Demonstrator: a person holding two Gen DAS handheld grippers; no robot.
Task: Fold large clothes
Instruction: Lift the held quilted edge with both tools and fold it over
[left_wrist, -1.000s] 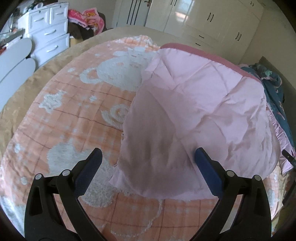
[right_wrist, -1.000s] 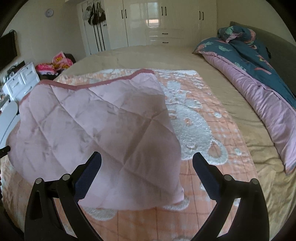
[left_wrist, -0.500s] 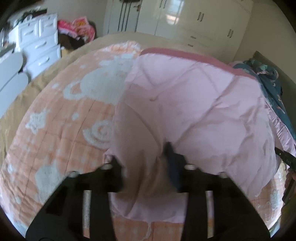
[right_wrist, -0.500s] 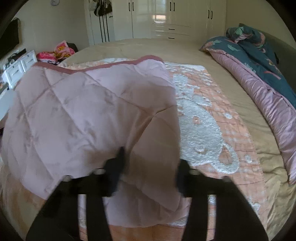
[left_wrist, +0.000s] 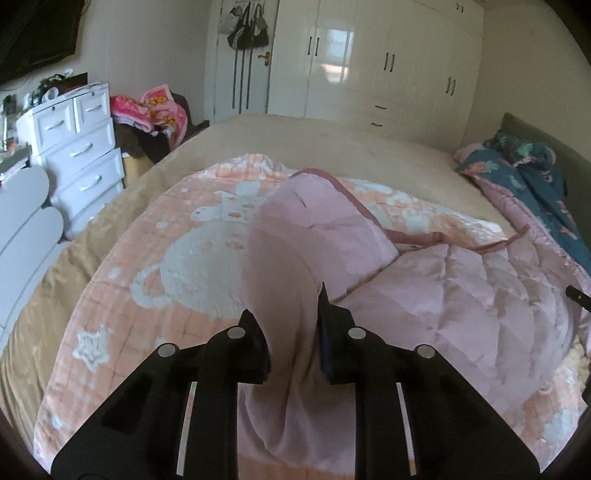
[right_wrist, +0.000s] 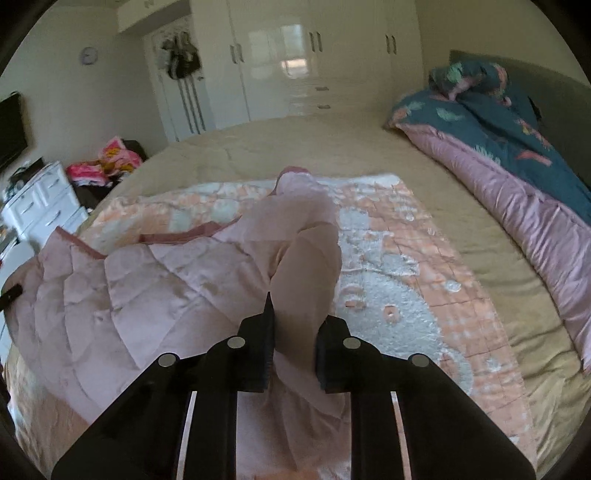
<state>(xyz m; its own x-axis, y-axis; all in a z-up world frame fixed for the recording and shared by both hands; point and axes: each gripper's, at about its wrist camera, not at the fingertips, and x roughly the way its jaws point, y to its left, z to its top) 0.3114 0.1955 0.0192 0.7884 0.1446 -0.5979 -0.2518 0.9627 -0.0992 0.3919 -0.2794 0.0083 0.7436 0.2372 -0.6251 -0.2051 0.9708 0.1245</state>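
Bedroom with beige bed (left_wrist: 332, 147), peach bear-pattern blanket (left_wrist: 155, 258) spread on it, pink quilted garment (left_wrist: 461, 302) lying on blanket, left gripper (left_wrist: 290, 314) and right gripper (right_wrist: 295, 317) each with jaws closed on bunched corner of it.

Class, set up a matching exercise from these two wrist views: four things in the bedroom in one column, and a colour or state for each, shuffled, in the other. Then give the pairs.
Things
1. pale pink quilted blanket
2. white chest of drawers
3. round wall clock
4. dark teal patterned duvet

States
A. heaped along the bed's far right side
B. pinched by both the left gripper and the right gripper
C. drawers shut
D. hanging high on the wall

Pairs: 1-B, 2-C, 3-D, 4-A
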